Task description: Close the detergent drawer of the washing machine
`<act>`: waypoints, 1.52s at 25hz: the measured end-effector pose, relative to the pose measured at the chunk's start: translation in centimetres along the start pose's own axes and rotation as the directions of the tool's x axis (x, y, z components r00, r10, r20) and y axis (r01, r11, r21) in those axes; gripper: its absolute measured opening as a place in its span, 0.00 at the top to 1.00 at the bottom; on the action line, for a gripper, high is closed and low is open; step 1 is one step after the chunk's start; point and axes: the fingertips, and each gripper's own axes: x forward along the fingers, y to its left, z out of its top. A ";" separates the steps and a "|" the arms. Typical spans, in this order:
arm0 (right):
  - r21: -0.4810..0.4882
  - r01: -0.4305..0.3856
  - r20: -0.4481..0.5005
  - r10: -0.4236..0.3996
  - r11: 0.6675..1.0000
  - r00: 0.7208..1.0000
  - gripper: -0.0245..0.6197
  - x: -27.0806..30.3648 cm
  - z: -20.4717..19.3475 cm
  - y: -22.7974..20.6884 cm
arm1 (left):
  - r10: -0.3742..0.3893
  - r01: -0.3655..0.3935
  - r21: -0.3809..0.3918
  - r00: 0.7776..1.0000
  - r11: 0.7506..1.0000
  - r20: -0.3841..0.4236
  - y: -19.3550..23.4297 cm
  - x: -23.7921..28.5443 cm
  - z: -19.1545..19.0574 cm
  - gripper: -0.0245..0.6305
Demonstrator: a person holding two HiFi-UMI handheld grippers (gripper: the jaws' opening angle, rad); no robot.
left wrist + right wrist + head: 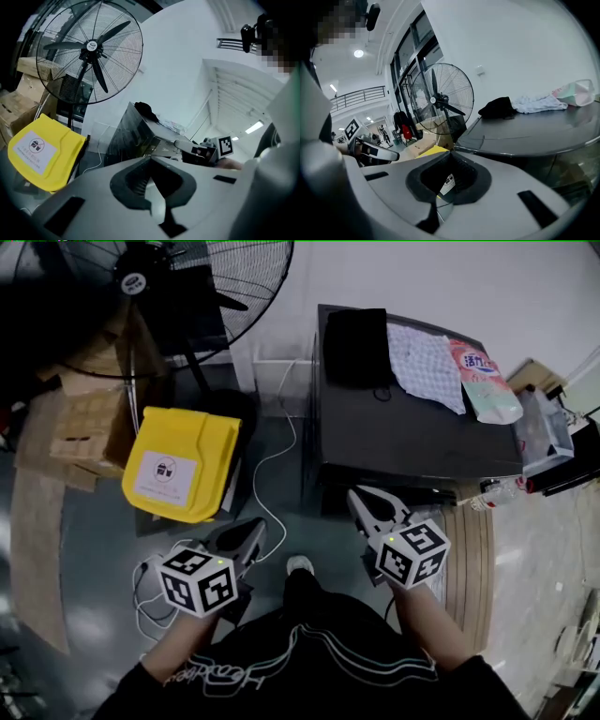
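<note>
Apparently the detergent drawer (162,149) is not yet closed. In the left gripper view a pale panel seems to jut out from the upper front of the washing machine (412,432), but it is small and dim there, so that is a best guess. The head view hides it under the machine's front edge. The right tool (360,496) is closest, with its tips just in front of that front edge and pointing at it, jaws clenched together with nothing between them. No contact with the drawer can be made out. The left tool (251,529) is well off to the left over the floor, jaws also pressed shut and empty, playing no part. So the approach looks about done and the push itself is left: the right tool needs to meet the drawer face and drive it in flush. On top of the machine lie a black cloth (356,345), a checked cloth (427,364) and a pink pouch (486,382), all clear of the front. Left of the machine a white cable (274,460) runs down across the floor, with a yellow bin (183,460) beside it. Cardboard boxes (82,418) and a big standing fan (183,282) are farther back.
</note>
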 end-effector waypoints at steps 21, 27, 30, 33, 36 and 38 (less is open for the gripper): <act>-0.104 -0.196 0.217 0.215 0.975 0.952 0.92 -16.8 2.5 17.1 | -0.162 0.129 0.188 0.971 0.974 0.174 -13.9 -14.4 -2.2 0.93; -0.093 -0.194 0.226 0.211 0.977 0.951 0.92 -18.8 0.9 18.4 | -0.186 0.145 0.228 0.967 0.963 0.171 -15.7 -15.9 -3.4 0.93; -0.088 -0.194 0.227 0.209 0.977 0.951 0.92 -19.3 0.5 18.5 | -0.197 0.152 0.241 0.965 0.958 0.171 -16.5 -16.1 -3.6 0.93; -0.085 -0.195 0.228 0.209 0.977 0.951 0.92 -19.7 0.2 18.5 | -0.200 0.153 0.257 0.965 0.954 0.169 -16.9 -16.1 -3.4 0.93; -0.075 -0.195 0.231 0.207 0.978 0.951 0.92 -19.9 -0.1 18.1 | -0.189 0.138 0.282 0.968 0.949 0.162 -16.9 -15.8 -3.3 0.93; -0.069 -0.193 0.234 0.204 0.979 0.951 0.92 -19.9 -0.2 17.7 | -0.177 0.126 0.293 0.972 0.948 0.156 -16.8 -15.4 -3.4 0.93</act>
